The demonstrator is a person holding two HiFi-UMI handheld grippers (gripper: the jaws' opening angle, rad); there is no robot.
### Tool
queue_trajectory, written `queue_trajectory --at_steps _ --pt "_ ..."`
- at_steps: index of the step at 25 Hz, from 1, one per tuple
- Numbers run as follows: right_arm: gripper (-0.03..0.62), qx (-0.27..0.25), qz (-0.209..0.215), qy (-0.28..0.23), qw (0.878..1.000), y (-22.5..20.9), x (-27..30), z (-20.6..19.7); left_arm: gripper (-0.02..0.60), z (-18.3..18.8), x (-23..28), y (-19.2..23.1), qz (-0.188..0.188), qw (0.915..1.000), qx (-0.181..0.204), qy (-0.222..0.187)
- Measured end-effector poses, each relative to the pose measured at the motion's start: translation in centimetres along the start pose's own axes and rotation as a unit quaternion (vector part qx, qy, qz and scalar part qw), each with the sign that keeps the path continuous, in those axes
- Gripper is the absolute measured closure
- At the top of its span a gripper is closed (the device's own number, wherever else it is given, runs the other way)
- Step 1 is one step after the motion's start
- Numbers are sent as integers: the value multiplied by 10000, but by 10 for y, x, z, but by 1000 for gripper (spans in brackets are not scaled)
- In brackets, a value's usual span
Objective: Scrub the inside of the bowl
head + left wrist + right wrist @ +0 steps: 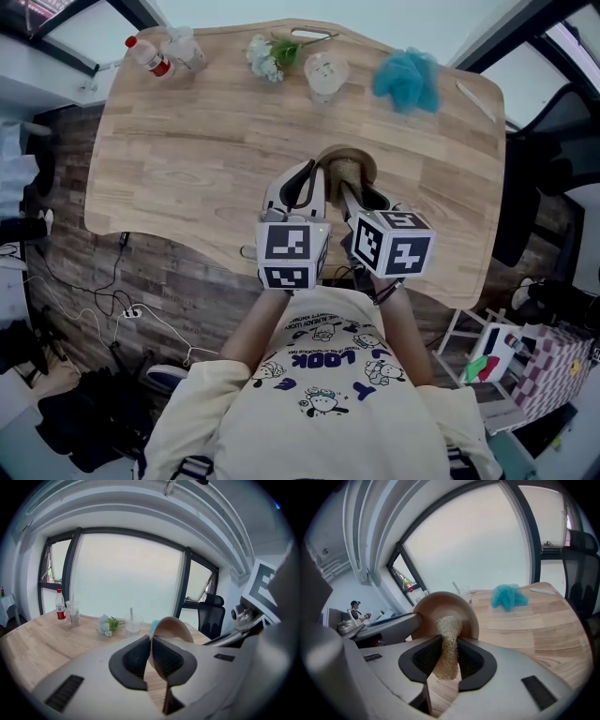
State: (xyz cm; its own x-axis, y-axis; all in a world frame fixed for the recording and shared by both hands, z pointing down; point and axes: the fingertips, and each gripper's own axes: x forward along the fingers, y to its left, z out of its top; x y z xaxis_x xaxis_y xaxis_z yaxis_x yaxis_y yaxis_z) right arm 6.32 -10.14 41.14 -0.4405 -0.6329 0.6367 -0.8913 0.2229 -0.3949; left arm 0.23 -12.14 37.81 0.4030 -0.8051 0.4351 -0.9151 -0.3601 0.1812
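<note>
Bowl tipped up at the table's near edge, centre | my left gripper clamps its rim | my right gripper pinches the scrubber against the inside | risk: hard push twists rim free, bowl drops.

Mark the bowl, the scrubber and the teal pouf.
Round brown wooden bowl [445, 604]: right gripper view, inner wall.
Tan fibrous scrubber [447, 644]: right gripper view, its middle.
Fluffy teal mesh pouf [406, 80]: head view, centre.
</note>
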Motion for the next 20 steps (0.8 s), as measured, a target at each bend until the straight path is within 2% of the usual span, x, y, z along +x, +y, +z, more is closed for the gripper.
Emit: queue_trajectory --at_steps 6,11,14,20 --pt "502 -813 -731 3 9940 -22 -5 2 531 -4 1 -4 -23 9999 124 51" --pt "500 -1274 -1037 -31 9864 -26 -11 6 531 -12 2 -13 -165 9997 75 170" --pt "500 -1550 -1067 -89 9821 -23 -15 10 532 -15 2 -17 -230 9995 55 216" --pt "500 -1810 -703 -190 9808 -3 -19 16 537 -20 2 -19 -287 9991 9 310"
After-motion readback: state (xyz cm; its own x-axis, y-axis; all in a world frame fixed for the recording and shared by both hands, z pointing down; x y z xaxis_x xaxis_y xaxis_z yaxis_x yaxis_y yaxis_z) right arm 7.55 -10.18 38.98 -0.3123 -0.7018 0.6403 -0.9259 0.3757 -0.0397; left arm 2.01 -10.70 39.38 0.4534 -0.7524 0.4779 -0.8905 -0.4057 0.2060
